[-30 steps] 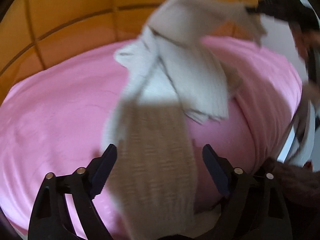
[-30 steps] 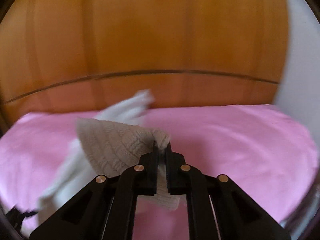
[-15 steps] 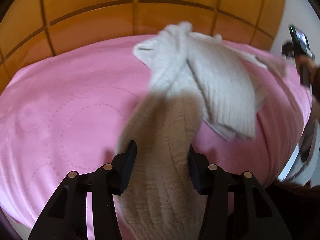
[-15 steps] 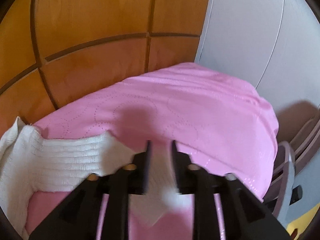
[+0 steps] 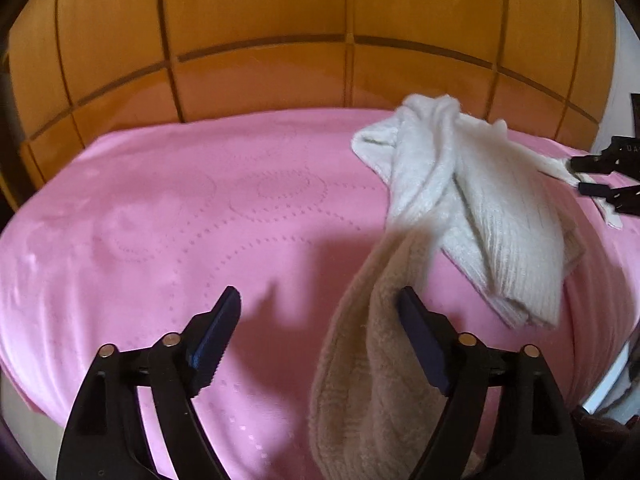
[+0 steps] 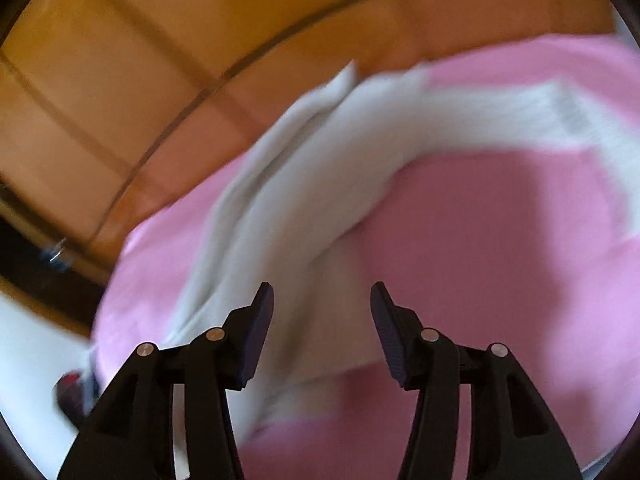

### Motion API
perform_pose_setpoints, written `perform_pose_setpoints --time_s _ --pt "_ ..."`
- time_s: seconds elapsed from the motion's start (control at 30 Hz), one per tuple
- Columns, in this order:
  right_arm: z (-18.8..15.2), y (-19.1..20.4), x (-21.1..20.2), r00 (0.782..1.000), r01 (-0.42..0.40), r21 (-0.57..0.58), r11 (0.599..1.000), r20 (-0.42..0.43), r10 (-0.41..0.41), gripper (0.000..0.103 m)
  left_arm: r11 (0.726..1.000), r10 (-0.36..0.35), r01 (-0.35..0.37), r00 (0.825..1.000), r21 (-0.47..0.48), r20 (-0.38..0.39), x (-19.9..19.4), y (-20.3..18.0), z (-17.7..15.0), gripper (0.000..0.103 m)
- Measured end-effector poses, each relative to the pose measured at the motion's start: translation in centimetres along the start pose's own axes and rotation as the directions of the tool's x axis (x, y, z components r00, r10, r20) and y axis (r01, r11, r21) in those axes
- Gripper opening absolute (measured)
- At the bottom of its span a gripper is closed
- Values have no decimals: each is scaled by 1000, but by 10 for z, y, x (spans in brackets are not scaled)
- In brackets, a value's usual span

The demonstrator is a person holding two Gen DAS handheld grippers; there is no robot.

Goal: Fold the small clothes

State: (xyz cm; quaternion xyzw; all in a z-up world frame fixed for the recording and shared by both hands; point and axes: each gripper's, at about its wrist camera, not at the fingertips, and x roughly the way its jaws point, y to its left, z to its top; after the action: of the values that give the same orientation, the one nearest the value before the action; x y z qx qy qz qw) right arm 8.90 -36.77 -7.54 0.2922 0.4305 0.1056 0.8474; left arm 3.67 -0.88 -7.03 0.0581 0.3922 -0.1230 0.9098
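The cream knit garment (image 5: 480,216) lies crumpled on the pink bed (image 5: 180,216), toward its right side and near the wooden headboard (image 5: 280,60). One long part of it trails from the heap toward the bed's near edge.

A second ago the right hand-held gripper (image 6: 322,320) was clamped on a corner of the knit and held it in the air. That grip is now gone. Its jaws stand apart and are opening, and in the blurred right wrist view the cloth lies under and between them, with neither pad pressing on it. In the left wrist view the same tool shows at the right side of the bed, at the tip of the garment's far end.

The left hand-held gripper (image 5: 320,324) half closed around the trailing part a moment ago and has let go again. Its jaws are wide and opening. The trailing part lies just beside the right finger (image 5: 420,340), but nothing pinches it.

So neither tool holds the garment, and it has dropped back onto the bed. It has not landed flat: the parts overlap and twist over one another in the heap, and no clean fold shows. This looks like a throw meant to spread the piece out, and it only partly worked. I judge the folding barely begun. The next move probably needs a fresh grip on two corners or edges, so the knit can be pulled straight before any fold.
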Motion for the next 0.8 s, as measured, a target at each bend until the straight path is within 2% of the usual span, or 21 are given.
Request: perform_pose_setpoints --time_s 0.03,0.07,0.1,0.13,0.2,0.23,0.27,0.3,0.37,0.43,0.5,0.53,0.6,0.63,0.67,0.7,0.73,0.77,0.8 --pt "-8 9 10 999 -26 -3 1000 -35 26 50 1000 -8 8 1000 5 -8 -1 1 -3 81" --pt "-16 17 20 997 -42 -6 999 -70 41 50 999 -34 34 999 2 -18 1 2 -4 73" --pt "-25 26 31 993 -43 -10 999 -111 41 50 998 -68 68 997 -5 -25 2 3 -5 45" --pt "-31 32 38 991 -32 -16 999 -132 30 50 991 -135 134 990 -21 -52 6 5 -5 32" --pt "-44 44 50 987 8 -43 999 -158 -15 49 986 -163 161 985 -36 -53 4 7 -1 12" --pt "-51 48 53 988 11 -47 999 -155 -18 47 984 -173 171 984 -41 -39 1 13 7 10" --pt "-53 52 54 988 17 -54 998 -151 -25 38 984 -175 174 984 -51 -24 -2 19 11 0" --pt "-54 53 55 988 20 -59 998 -150 -28 24 984 -162 162 987 -68 -1 -5 29 20 0" --pt "-52 57 52 990 15 -67 998 -139 -25 11 985 -105 112 993 -130 54 -10 62 46 0" --pt "-44 56 46 994 10 -75 997 -107 -18 10 972 -36 61 993 -229 110 -15 106 77 0" --pt "-34 57 33 998 9 -85 996 -56 -13 9 954 70 -23 987 -300 148 -24 143 108 0" --pt "-31 58 26 999 14 -86 996 -30 -16 9 948 80 -25 984 -317 162 -28 151 116 0" --pt "-23 54 17 1000 26 -74 997 -5 -26 9 939 42 31 978 -343 203 -38 158 127 0" --pt "-23 51 16 999 31 -67 997 -3 -32 9 943 27 44 978 -329 207 -37 154 128 0" --pt "-24 48 17 999 37 -58 998 -7 -38 9 950 11 51 980 -307 197 -35 147 128 7" --pt "-19 47 21 999 41 -52 998 -14 -42 9 957 -13 65 983 -282 184 -31 138 124 29" --pt "-21 45 24 999 47 -43 998 -25 -48 9 959 -60 103 984 -264 168 -27 126 117 44" --pt "-24 43 27 998 52 -34 998 -36 -53 9 959 -104 142 981 -247 163 -24 114 109 65" --pt "-26 41 30 997 56 -26 998 -44 -57 9 959 -138 172 977 -225 161 -24 104 100 68"
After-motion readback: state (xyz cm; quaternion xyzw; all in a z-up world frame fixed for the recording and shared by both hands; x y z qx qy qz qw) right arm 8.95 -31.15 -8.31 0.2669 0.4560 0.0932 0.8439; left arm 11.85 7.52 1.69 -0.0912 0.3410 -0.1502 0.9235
